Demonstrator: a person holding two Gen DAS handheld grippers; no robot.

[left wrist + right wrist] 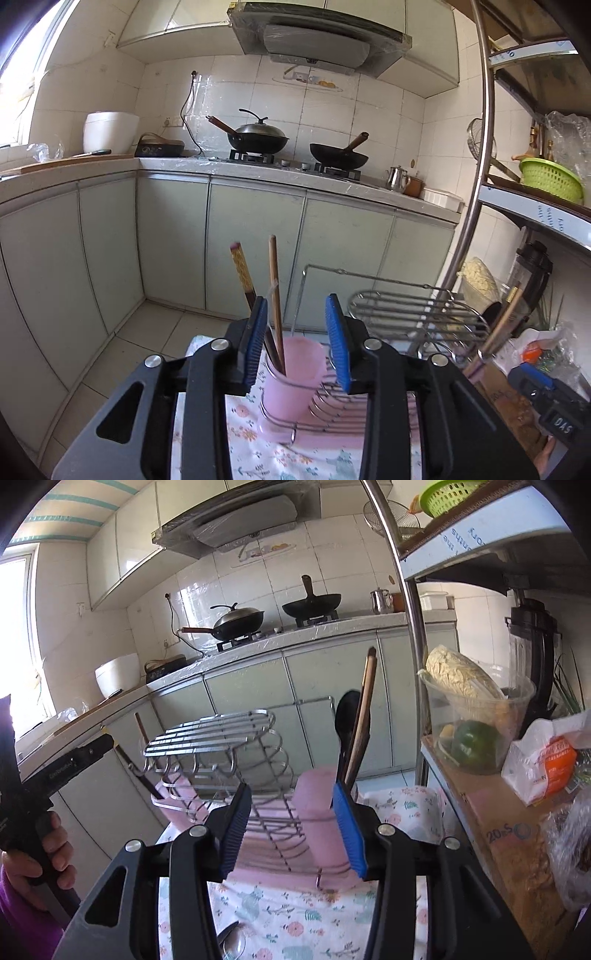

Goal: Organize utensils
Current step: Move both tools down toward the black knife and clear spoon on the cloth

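In the left wrist view two chopsticks [274, 280] stand upright in a pink cup [295, 380] held by a wire dish rack [406, 314]. My left gripper [297, 339] is open just in front of the cup, its pads clear of the chopsticks. In the right wrist view a second pink cup [317, 805] at the rack's [210, 734] right end holds a black spoon [347, 716] and wooden utensils [367, 694]. My right gripper [291, 823] is open in front of it and holds nothing. A metal spoon [231, 941] lies on the floral cloth [288, 915] below.
A hand [48, 853] grips the other tool at the left edge. To the right stand a steel pole [410, 627], a cardboard box [509, 834], a plastic tub of vegetables [476, 716] and a blender [535, 646]. Cabinets and a stove with woks [258, 140] lie across the floor.
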